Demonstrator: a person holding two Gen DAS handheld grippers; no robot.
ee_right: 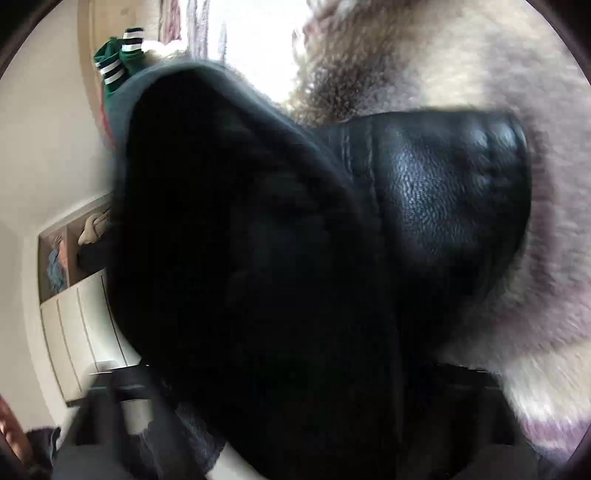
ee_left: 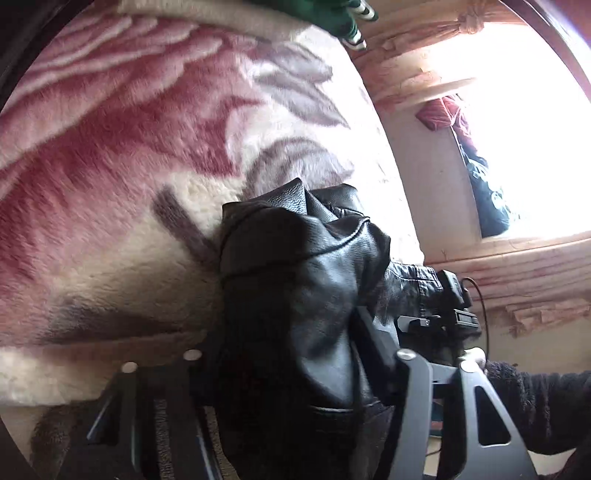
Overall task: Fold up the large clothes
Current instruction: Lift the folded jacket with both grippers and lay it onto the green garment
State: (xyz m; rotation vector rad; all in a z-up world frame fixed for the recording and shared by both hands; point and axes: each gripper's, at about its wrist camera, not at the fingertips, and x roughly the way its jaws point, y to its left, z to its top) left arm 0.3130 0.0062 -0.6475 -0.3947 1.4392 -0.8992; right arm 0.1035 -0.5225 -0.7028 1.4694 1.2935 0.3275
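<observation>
A black leather jacket point(ee_left: 295, 288) is bunched up over a fluffy pink and cream blanket point(ee_left: 110, 166). My left gripper point(ee_left: 291, 369) is shut on a fold of the jacket, which hangs between its fingers and hides the tips. In the left wrist view the right gripper point(ee_left: 439, 314) shows at the right, holding another part of the jacket. In the right wrist view the jacket point(ee_right: 424, 206) and its dark lining fill the frame and hide my right gripper's fingertips; the view is blurred.
A green garment with white stripes point(ee_left: 351, 18) lies at the blanket's far edge; it also shows in the right wrist view point(ee_right: 118, 62). A bright window point(ee_left: 524, 129) and wooden wall stand at the right. White drawers and shelves point(ee_right: 74, 295) stand at the left.
</observation>
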